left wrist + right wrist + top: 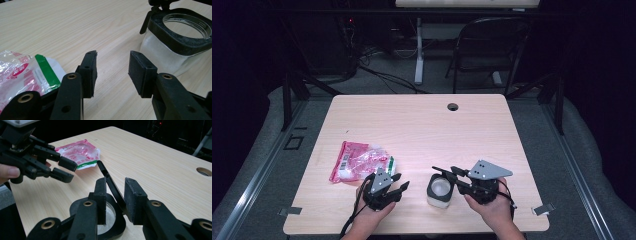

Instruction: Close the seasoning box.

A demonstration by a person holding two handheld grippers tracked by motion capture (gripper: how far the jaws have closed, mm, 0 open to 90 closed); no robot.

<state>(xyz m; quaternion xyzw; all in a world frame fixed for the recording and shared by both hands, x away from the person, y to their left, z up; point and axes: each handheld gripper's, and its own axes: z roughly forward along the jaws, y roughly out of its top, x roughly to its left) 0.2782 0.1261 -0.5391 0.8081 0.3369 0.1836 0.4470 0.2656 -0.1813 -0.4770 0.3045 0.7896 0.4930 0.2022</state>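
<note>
A small container (440,191) with a white body and a black squarish rim stands near the table's front edge; it appears again in the left gripper view (162,53). Its thin black flip lid (111,183) stands tilted up between the jaws of my right gripper (115,181), with gaps to both pads. My right gripper (453,176) reaches the container from the right. My left gripper (402,181) hangs open and empty just left of the container, its pads (91,66) over bare wood. A red and white plastic bag (362,161) with a green strip lies flat behind it.
The wooden table (422,125) has a round cable hole (453,106) at its far edge. A folding chair (489,45) and a desk leg stand on the floor beyond. The person's hands come in over the front edge.
</note>
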